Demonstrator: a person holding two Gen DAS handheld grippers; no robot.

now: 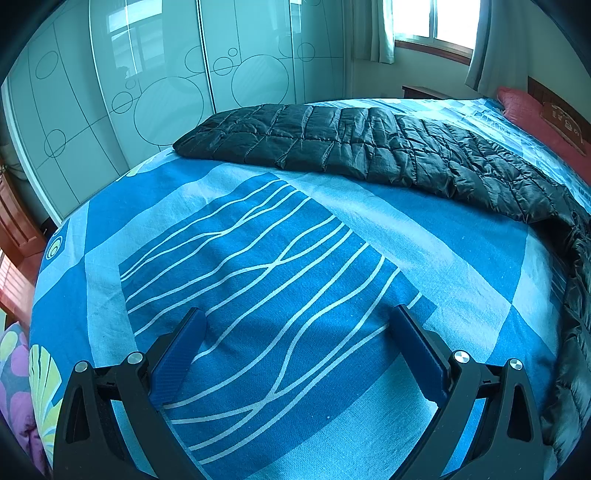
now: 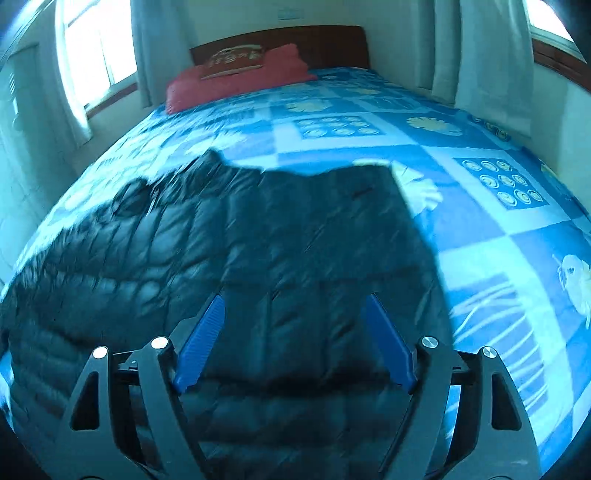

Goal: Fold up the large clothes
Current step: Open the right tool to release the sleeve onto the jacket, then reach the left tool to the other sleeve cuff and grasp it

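Observation:
A black quilted puffer jacket (image 1: 369, 147) lies spread across the blue patterned bed sheet (image 1: 258, 258), running from the far left to the right edge in the left wrist view. My left gripper (image 1: 299, 314) is open over bare sheet, well short of the jacket, with nothing between its blue pads (image 1: 177, 354). In the blurred right wrist view the jacket (image 2: 258, 240) fills the lower middle. My right gripper (image 2: 295, 299) hovers over it with its blue pads (image 2: 201, 343) spread wide and no fabric pinched between them.
A red pillow (image 2: 236, 83) and a wooden headboard (image 2: 295, 40) are at the bed's far end. Sliding wardrobe doors (image 1: 147, 92) stand beyond the bed's left side. Curtained windows (image 1: 436, 22) sit behind. A floral cushion (image 1: 18, 369) lies at the lower left.

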